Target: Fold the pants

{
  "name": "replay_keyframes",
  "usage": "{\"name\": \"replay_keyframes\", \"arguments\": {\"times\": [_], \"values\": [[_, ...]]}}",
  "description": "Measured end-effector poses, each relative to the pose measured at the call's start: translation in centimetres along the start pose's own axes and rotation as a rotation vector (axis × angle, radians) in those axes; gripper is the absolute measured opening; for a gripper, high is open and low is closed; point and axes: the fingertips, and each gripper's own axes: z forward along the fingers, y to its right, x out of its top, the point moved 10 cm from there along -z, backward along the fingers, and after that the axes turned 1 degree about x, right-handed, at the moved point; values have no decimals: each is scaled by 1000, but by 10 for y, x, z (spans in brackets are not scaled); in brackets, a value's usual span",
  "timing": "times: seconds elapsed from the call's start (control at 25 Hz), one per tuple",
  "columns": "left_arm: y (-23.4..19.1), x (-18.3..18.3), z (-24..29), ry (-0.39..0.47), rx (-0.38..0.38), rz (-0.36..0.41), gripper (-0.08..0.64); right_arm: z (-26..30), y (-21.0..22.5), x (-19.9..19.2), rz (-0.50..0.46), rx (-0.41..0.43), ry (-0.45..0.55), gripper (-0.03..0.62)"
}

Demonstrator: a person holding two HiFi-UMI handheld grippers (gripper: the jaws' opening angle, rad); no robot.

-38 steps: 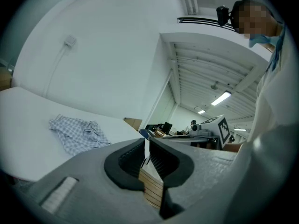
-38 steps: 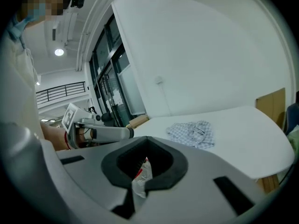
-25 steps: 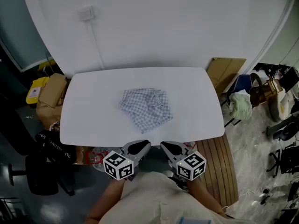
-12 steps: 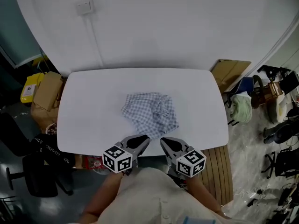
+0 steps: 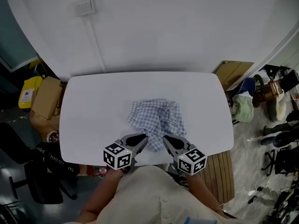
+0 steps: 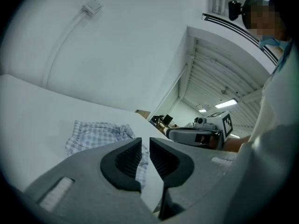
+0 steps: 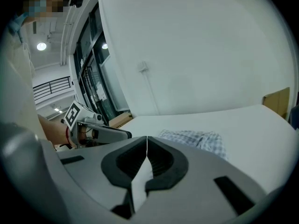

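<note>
The blue-and-white checked pants (image 5: 156, 120) lie crumpled in a heap on the white table (image 5: 93, 106), a little right of its middle and towards the near edge. My left gripper (image 5: 142, 138) hovers over the near edge just short of the heap's left side; its jaws stand almost together with only a thin slit and nothing in it. My right gripper (image 5: 167, 139) is beside it at the heap's near right, shut and empty. The pants (image 6: 100, 132) show past the left gripper (image 6: 145, 141) in its own view. The right gripper view has the pants (image 7: 196, 138) beyond the right gripper (image 7: 147, 139).
Cardboard boxes (image 5: 46, 97) and a yellow box (image 5: 27, 90) stand on the floor left of the table, with a black chair (image 5: 39, 171) nearer. At the right are a leaning cardboard sheet (image 5: 233, 71), a chair with pale cloth (image 5: 243, 106) and a slatted wooden board (image 5: 219, 171).
Both grippers have moved forward from in front of the table to over its near edge, close to the pants. The pants have not moved on the table.
</note>
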Motion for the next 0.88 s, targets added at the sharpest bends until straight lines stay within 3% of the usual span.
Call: {"name": "replay_keyframes", "arguments": {"times": [0.2, 0.32, 0.52, 0.68, 0.88], "values": [[-30, 5, -2, -53, 12, 1, 41, 18, 2, 6, -2, -55, 0, 18], [-44, 0, -1, -89, 35, -47, 123, 22, 4, 2, 9, -71, -20, 18], [-54, -5, 5, -127, 53, -88, 152, 28, 8, -2, 3, -76, -52, 18], [-64, -8, 4, -162, 112, -103, 171, 38, 14, -2, -7, -52, -78, 18], [-91, -20, 7, -193, 203, -295, 222, 47, 29, 9, -21, -26, -93, 18]]}}
